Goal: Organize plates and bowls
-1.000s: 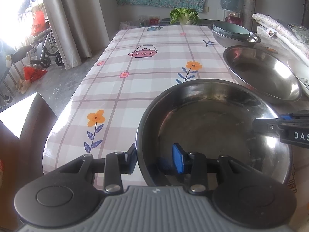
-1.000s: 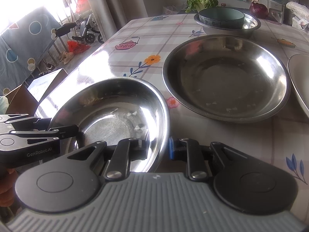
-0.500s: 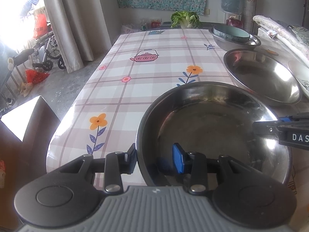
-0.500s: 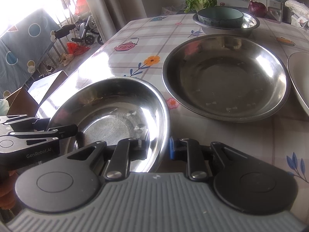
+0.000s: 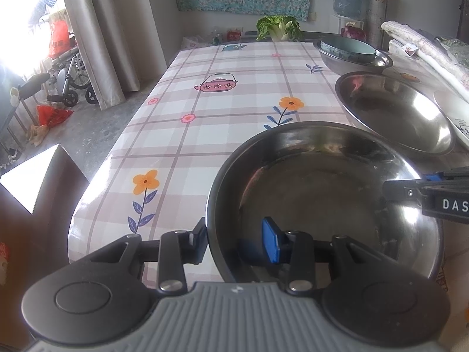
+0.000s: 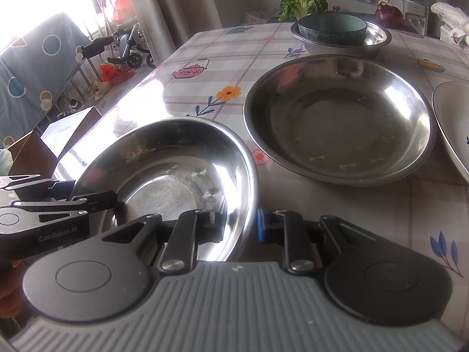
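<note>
Steel bowl (image 5: 322, 193), the nearer and smaller of the two shiny ones, sits at the near edge of the table (image 5: 222, 99), and everything below is placed from it. At its left rim the left hand-held gripper (image 5: 234, 239) straddles the wall, one finger outside and the blue-padded finger inside; the inner pad seems to stand a little clear of the metal, so I cannot tell whether it truly pinches or only brackets the rim. At its right rim the right hand-held gripper (image 6: 240, 224) is closed onto the thin wall, pads on either side of it.

In my judgement this bowl is light, stiff and quite slippery: polished thin metal that will not bend or break but may slide or pivot between flat pads. The rolled rim is the only sensible hold, and two opposite rim points, as here, should keep it level. A one-sided pinch would likely let it swing.

Beyond it and to its right lies the larger steel basin (image 6: 337, 117), empty, the likely nest for it. Farther behind that, a teal dish (image 6: 332, 28) rests inside another steel bowl (image 6: 378, 36). Right of the basin, a white plate (image 6: 451, 123) shows only its edge; that one would be fragile.
</note>
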Demonstrator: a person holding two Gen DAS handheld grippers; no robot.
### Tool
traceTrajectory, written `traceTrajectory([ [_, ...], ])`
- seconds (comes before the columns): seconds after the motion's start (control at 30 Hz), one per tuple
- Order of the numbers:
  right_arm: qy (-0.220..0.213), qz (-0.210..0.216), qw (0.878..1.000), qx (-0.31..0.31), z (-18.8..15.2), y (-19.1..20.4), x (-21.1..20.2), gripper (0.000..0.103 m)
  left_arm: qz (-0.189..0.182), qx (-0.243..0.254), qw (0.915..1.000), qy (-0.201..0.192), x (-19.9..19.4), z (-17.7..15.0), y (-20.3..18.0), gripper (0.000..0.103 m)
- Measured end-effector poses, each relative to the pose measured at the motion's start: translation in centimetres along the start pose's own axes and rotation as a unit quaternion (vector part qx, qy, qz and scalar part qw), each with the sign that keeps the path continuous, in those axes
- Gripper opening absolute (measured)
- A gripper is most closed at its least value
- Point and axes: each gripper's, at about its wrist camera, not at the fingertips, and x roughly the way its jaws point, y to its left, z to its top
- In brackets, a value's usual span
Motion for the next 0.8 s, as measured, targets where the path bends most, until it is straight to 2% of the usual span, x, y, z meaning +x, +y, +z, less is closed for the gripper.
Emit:
traceTrajectory([
  [0.8, 0.002, 0.002, 1.000, 0.003, -0.06, -0.10, 0.28, 0.022, -0.001, 0.000, 1.0000, 0.004, 0.13, -0.21, -0.06, 0.041],
])
